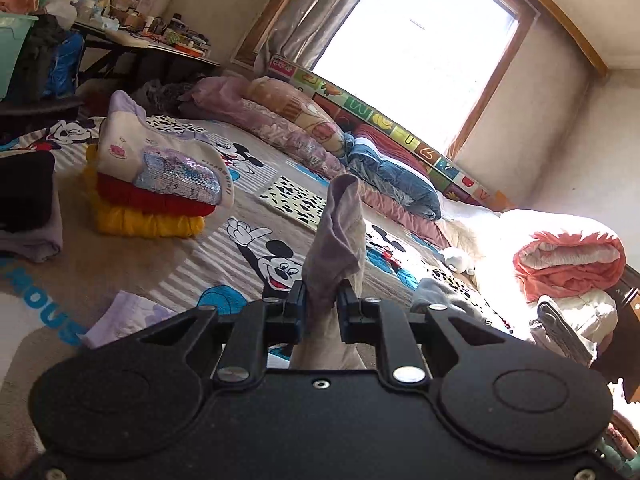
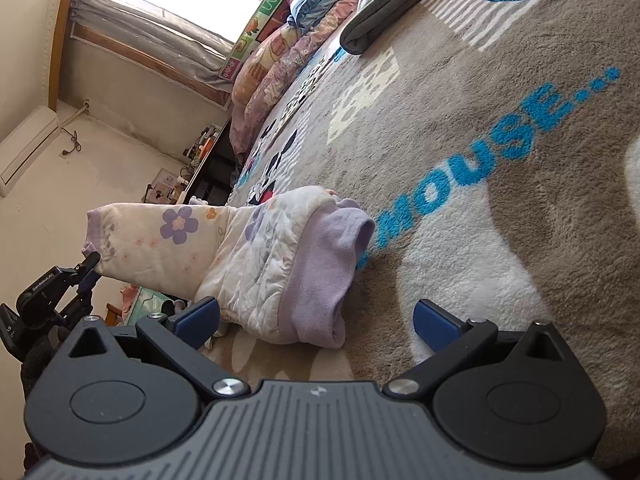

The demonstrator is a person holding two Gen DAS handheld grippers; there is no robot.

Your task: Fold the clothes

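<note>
A child's white quilted garment with purple flowers and a lilac hem (image 2: 280, 264) lies on the Mickey Mouse blanket (image 2: 500, 200). My left gripper (image 1: 322, 300) is shut on its lilac sleeve cuff (image 1: 340, 232), which stands up between the fingers. In the right wrist view the left gripper (image 2: 90, 264) holds the sleeve end lifted off the bed at the left. My right gripper (image 2: 316, 320) is open and empty, its blue pads either side of the garment's folded hem, just in front of it.
A stack of folded clothes (image 1: 160, 184) in yellow, red and sequined white sits at the left. A folded grey garment (image 2: 384, 4) lies farther up the bed. Pillows and quilts (image 1: 304, 128) line the wall under the window. A cluttered table (image 1: 152, 36) stands at the back.
</note>
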